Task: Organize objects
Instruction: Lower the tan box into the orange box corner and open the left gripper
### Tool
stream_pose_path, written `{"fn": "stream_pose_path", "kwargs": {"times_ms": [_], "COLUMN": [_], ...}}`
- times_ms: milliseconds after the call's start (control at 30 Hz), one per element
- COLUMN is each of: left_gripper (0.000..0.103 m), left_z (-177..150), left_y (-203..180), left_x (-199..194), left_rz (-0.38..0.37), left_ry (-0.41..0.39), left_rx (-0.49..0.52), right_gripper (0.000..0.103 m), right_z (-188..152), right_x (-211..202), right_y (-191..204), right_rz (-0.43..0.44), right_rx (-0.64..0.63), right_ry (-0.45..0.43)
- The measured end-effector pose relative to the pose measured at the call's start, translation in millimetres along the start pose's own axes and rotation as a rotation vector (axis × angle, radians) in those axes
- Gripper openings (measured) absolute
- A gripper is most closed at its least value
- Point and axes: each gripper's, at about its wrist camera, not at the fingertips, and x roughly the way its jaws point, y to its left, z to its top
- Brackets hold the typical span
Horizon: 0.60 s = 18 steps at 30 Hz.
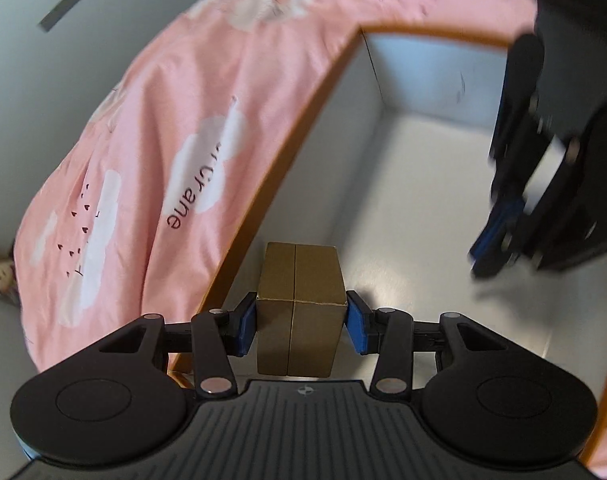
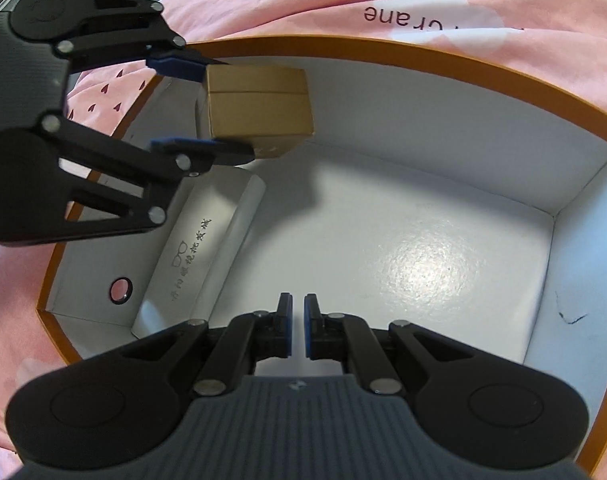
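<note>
Mid-placement — the step of carrying the brown cardboard box into the orange-rimmed tray and setting it down. Pinched by the left gripper across its two side faces, blue pads flat against the card, seam of the box running straight ahead between the fingers. Seen from the right wrist view, held clear of the white floor of the tray, with a shadow thrown below and beyond it; not yet resting on anything, by that shadow. Placed near the far left corner of the tray, ahead and to the left of the right gripper.

Right gripper pressed almost together, only a thin slit between its pads, nothing in it, hanging over the open white floor in the middle of the tray. Below the left gripper and just beside the near left wall, a long white case printed with a glasses drawing and characters, lying flat. Round hole in the tray wall just beside that case. All around the tray, pink printed cloth.

Next move, as a judgement: lower the box straight down into the bare floor beyond the end of the white case, keep it level so a bottom face lands flat, then spread the fingers and lift away. Worth watching — the lower finger of the left gripper sits close above the case, so a descent too near could land the box on its end instead of on the floor.
</note>
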Motion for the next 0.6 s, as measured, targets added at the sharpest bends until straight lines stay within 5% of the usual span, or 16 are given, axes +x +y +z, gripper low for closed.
{"fn": "stream_pose_path", "kwargs": {"times_ms": [300, 600], "left_gripper": [0.053, 0.062], "left_z": [-2.8, -15.2], "left_y": [-0.3, 10.3], "left_x": [14.0, 0.9], "left_rz": [-0.010, 0.026], "left_ry": [0.158, 0.107], "left_rx": [0.079, 0.032], "right_gripper": [0.006, 0.007], "right_z": [-5.4, 5.8], "right_x": [2.3, 8.2], "right_y": [-0.2, -2.7], "right_rz": [0.011, 0.010], "right_rx": [0.012, 0.014], "right_ry": [-0.002, -0.017]}}
